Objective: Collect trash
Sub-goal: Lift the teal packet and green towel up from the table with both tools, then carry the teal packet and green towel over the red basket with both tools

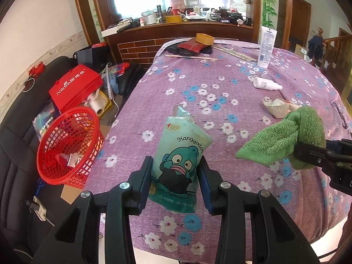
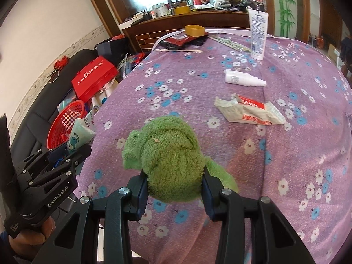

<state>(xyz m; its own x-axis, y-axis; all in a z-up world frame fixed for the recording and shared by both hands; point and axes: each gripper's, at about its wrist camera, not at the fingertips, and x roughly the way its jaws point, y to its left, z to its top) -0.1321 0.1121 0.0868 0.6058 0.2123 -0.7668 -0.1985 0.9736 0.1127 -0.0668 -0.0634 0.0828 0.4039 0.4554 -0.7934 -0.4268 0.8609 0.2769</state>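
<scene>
- Left gripper [image 1: 176,173]: black two-finger tool with blue pads, its jaws pinching the lower half of a teal plastic pouch printed with a cartoon fish face and the word "Hangyodon" [image 1: 181,160]; the pouch stands upright between the pads, its crumpled top rising above the fingertips.
- Right gripper [image 2: 175,183]: same build, its jaws pressed against both sides of a bunched green terry cloth [image 2: 164,156]; the cloth bulges forward over the fingertips, and a flap trails toward the right finger.
- Round table covered with a purple cloth printed with white and blue flowers [image 1: 220,83]: both held items hang over its near part.
- Red plastic mesh basket [image 1: 68,145]: off the table's left edge, tilted toward the camera, holding a few scraps; in the left wrist view it lies to the left of the pouch and apart from it.
- Crumpled white and red paper wrapper [image 2: 250,112]: lies flat on the tablecloth, beyond the green cloth and to its right, clear of both tools.
- Small white bottle on its side [image 2: 244,79] and tall white tube standing upright [image 2: 258,33]: farther back on the table.
- Person's hand [image 2: 33,235]: grips the left tool's handle in the right wrist view.
</scene>
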